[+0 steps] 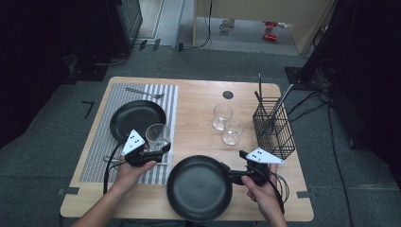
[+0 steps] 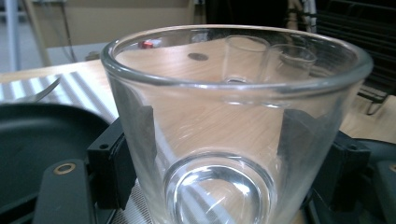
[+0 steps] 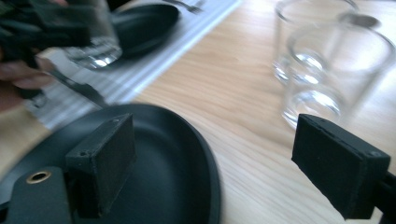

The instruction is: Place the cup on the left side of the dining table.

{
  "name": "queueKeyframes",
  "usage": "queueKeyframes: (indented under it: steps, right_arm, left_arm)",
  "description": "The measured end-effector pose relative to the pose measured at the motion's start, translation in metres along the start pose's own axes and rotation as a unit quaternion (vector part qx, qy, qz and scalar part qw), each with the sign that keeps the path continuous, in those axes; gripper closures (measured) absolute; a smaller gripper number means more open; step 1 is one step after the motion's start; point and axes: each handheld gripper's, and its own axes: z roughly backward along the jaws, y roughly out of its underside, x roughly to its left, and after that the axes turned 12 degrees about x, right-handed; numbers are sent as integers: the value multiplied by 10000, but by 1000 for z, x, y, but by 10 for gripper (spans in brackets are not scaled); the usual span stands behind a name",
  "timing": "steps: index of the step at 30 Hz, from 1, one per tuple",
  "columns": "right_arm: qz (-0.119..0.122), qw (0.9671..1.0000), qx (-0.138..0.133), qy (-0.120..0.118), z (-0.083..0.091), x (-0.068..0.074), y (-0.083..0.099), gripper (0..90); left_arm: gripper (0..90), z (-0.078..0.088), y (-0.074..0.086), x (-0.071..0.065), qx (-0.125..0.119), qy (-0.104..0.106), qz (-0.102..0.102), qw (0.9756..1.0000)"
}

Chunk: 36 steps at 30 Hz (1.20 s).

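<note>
A clear drinking glass (image 2: 224,116) stands upright between the jaws of my left gripper (image 2: 219,140), whose pads (image 2: 114,158) press on its two sides. From above, that glass (image 1: 158,136) is over the near right corner of the striped placemat (image 1: 94,156), with the left gripper (image 1: 161,144) shut on it. A black plate (image 1: 198,188) lies at the near middle of the table. My right gripper (image 1: 235,165) is at the plate's right rim. In the right gripper view its jaws (image 3: 219,158) stand wide apart, one over the plate (image 3: 163,163), one over bare wood.
A second black plate (image 1: 137,118) and a fork (image 1: 144,92) lie on the placemat. Two empty glasses (image 1: 222,116) (image 1: 233,131) stand mid-table, close ahead of the right gripper. A black wire basket (image 1: 273,127) with utensils is at the right edge.
</note>
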Motion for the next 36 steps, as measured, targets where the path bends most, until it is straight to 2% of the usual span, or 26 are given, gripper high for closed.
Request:
queueKeyframes:
  steps: [2,7,10,14,15,21,28,30,36]
  right_arm:
    - [-58,9998,63,158,-1,-8,10,138]
    - [-160,9983,169,534,-1,-22,31,138]
    - [-223,9971,284,665,0,-31,48,138]
    - [-262,9966,339,706,3,-36,59,138]
    - [-245,9958,400,784,5,-40,68,138]
    - [-351,9931,565,967,10,-51,86,138]
    - [-479,9901,657,1143,12,-61,94,138]
    - [-463,9882,736,1262,11,-62,95,136]
    - [-491,9859,795,1385,11,-64,95,136]
  left_arm:
    - [221,-3,2,0,118,-92,-15,9999]
    - [221,-8,6,-1,241,-163,2,9996]
    - [221,-11,7,1,341,-223,43,9992]
    - [221,-16,9,3,515,-275,102,9982]
    - [221,-16,9,3,542,-289,103,9981]
    - [221,-23,12,3,743,-347,84,9966]
    - [219,-30,14,1,970,-520,7,9939]
    - [218,-31,14,1,1038,-588,-34,9929]
    - [214,-32,13,0,1102,-679,-134,9915]
